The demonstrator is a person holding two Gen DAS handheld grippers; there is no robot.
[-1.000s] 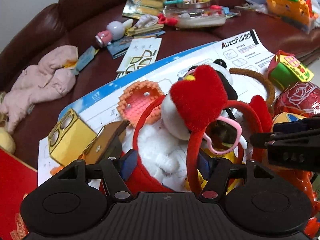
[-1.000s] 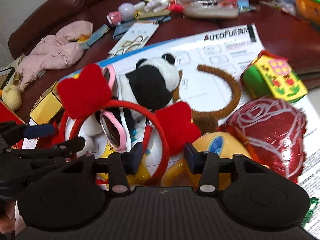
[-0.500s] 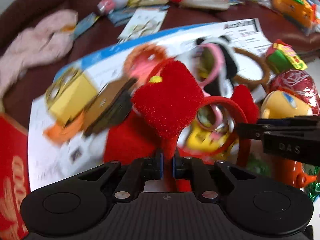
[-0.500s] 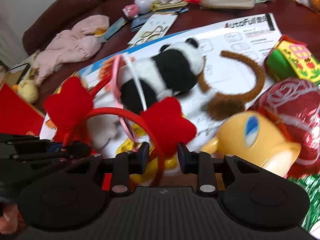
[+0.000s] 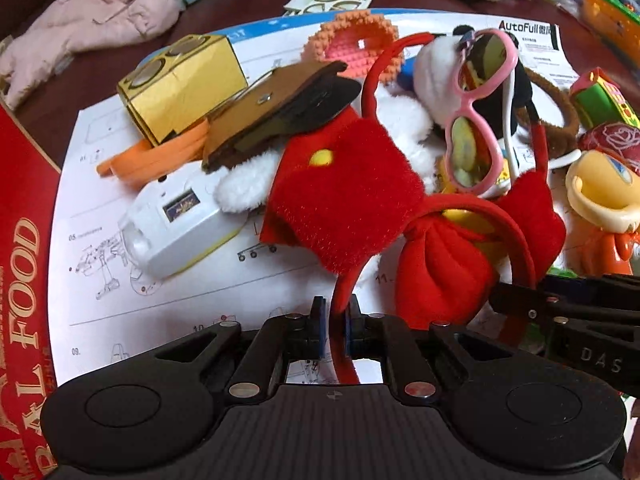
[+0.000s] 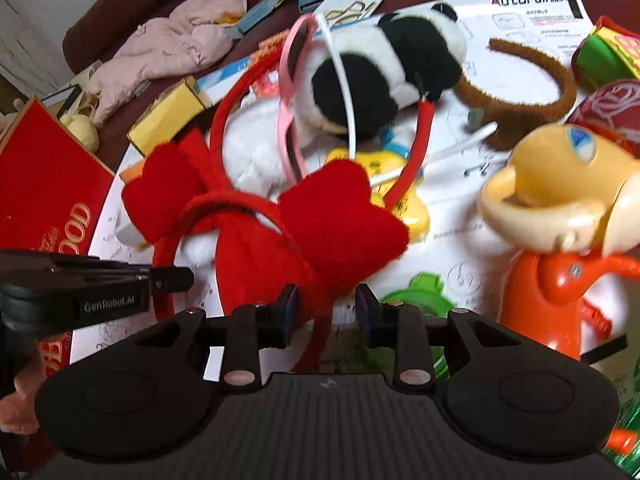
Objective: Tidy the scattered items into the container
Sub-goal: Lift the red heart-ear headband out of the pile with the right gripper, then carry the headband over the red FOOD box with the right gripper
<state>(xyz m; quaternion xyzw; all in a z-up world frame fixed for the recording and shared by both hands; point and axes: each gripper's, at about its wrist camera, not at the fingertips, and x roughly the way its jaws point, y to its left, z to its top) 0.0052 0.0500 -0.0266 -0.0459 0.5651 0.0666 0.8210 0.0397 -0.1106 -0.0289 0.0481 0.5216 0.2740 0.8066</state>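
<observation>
— Left claw (image 5: 335, 320)?
— Opening right now, pads a little apart. Thin red band of the bow headband (image 5: 344, 204) between them, close against one pad, clear of the other.
— Right claw (image 6: 326, 308)?
— Apart as well. Straddles the same band farther along, just below the bow, with a gap on each side.
— Where does the headband sit?
— Directly in front of the panda plush (image 5: 436, 68), bow nearest the claws, the two ends of the band reaching up to the plush on either side.
— Anything else by the panda?
— Pink sunglasses (image 5: 486, 60) propped against it. Printed paper sheet (image 5: 168, 300) spread beneath it. Red box (image 5: 24, 184) well off to its left, past the sheet's edge. Yellow-headed toy figure (image 6: 560, 200) to its right, standing upright.
</observation>
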